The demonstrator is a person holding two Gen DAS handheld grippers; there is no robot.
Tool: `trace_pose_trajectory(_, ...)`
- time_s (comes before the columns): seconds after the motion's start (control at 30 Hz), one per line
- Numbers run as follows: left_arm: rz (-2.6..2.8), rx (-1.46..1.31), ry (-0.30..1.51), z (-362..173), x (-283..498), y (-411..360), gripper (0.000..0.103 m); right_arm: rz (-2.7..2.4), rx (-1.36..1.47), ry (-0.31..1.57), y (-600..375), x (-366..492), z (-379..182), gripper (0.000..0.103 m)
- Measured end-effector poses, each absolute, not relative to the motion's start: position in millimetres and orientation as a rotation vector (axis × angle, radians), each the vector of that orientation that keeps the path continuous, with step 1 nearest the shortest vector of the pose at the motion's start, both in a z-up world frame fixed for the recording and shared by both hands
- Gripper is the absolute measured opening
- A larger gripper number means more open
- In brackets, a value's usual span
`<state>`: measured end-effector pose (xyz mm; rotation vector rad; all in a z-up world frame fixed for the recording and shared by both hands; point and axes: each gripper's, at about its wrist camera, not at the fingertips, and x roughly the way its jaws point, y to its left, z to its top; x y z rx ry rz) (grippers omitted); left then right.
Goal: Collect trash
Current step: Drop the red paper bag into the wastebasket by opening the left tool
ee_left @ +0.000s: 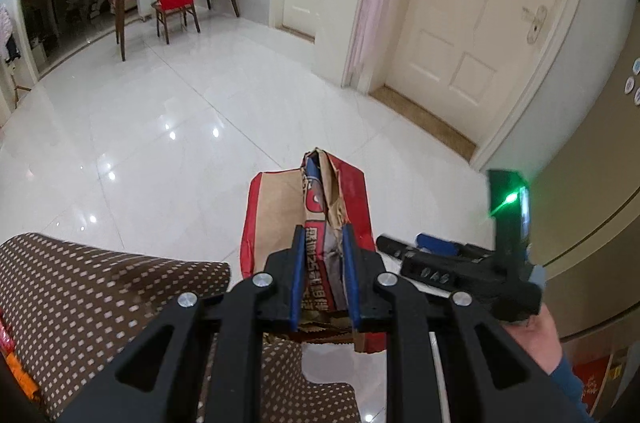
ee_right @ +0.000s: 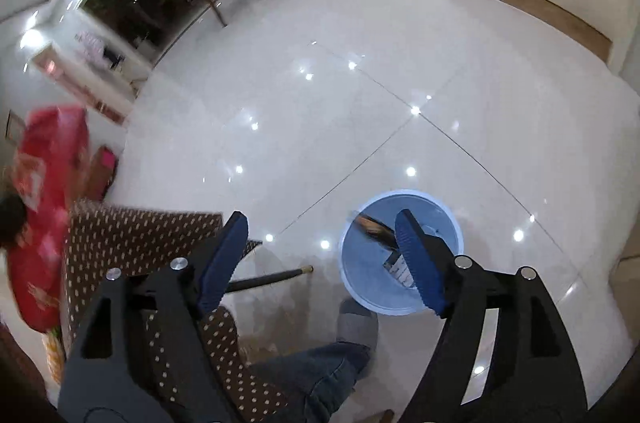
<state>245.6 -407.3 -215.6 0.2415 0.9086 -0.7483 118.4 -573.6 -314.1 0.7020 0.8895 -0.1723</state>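
crumpled paper bag [ee_left: 316, 223] pinched between left gripper [ee_left: 323, 231] fingers [ee_left: 297, 275].

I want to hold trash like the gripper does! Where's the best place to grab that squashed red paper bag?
Grab the red paper bag where the left gripper pinches it: the crumpled middle fold near one end, coming in lengthwise. That ridge is squashed thin enough to fit between the pads.

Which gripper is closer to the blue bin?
Right. The right gripper hangs open above the blue bin, which shows between its jaws. The left gripper is off holding a red paper bag; its view shows no bin.
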Motion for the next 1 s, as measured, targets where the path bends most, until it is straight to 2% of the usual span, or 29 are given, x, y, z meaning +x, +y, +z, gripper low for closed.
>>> trace_pose_trajectory(0.3,-0.793,0.31,1.043,-263,262,-465,0.018,-0.263,0.723,0.726,-609,72,-271,0.082)
trace_pose_trajectory(0.4,-0.786,0.326,1.076,-280,266,-479,0.022,-0.261,0.706,0.687,-610,65,-254,0.085)
trace_pose_trajectory(0.43,-0.775,0.33,1.091,-285,269,-483,0.036,-0.256,0.701,0.676,-610,62,-249,0.085)
trace_pose_trajectory(0.47,-0.762,0.332,1.105,-290,272,-485,0.066,-0.256,0.697,0.667,-610,58,-245,0.085)
trace_pose_trajectory(0.5,-0.749,0.327,1.116,-294,276,-487,0.08,-0.256,0.694,0.661,-611,55,-244,0.086)
trace_pose_trajectory(0.53,-0.74,0.319,1.109,-296,277,-485,0.086,-0.255,0.692,0.655,-610,53,-241,0.087)
trace_pose_trajectory(0.77,-0.685,0.265,1.081,-277,276,-460,0.086,-0.258,0.672,0.643,-597,53,-230,0.096)
trace_pose_trajectory(1.0,-0.652,0.222,0.97,-231,256,-423,0.092,-0.3,0.637,0.674,-573,60,-219,0.097)
